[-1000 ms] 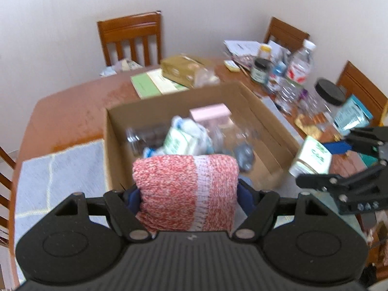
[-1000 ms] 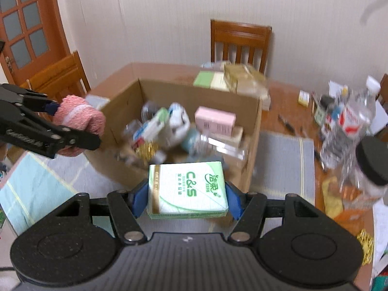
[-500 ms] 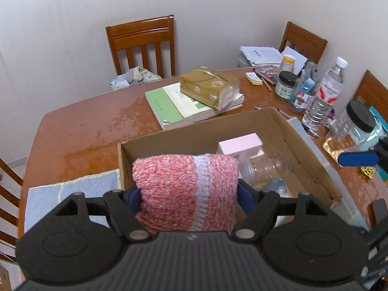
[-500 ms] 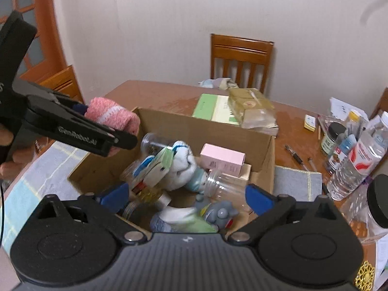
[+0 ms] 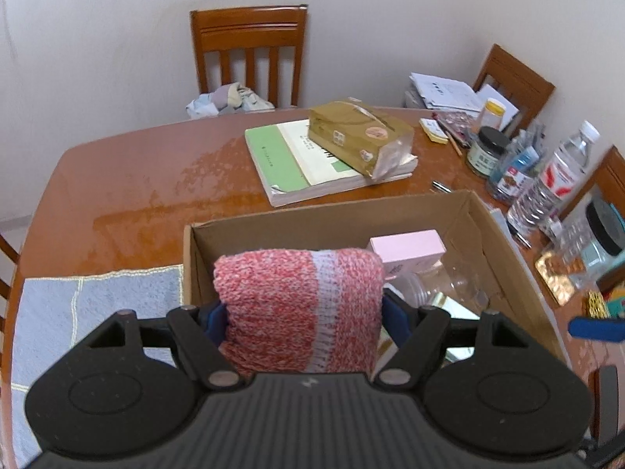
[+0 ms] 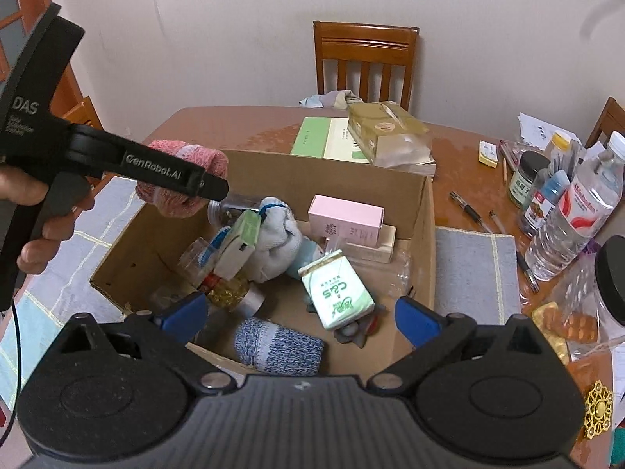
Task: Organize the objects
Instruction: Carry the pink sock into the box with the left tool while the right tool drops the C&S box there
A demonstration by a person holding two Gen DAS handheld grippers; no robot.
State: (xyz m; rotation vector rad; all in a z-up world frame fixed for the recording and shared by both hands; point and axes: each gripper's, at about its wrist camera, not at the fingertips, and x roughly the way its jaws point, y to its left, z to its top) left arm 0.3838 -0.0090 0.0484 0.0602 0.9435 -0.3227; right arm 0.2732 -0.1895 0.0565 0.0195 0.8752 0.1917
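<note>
While clamped in the left tool (image 5: 302, 312), one red roll (image 5: 299, 305); right tool (image 6: 300, 312) apart.

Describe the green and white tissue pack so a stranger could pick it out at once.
Find the open cardboard box on the wooden table. Inside it, toward the near right, the tissue pack lies tilted on top of the clutter, below the pink carton. It alone is a soft white packet with green ends and green "C&S" lettering.

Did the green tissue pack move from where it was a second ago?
Yes. The tissue pack was between the right gripper jaws above the box rim; now it lies inside the box, gripper open.
</note>
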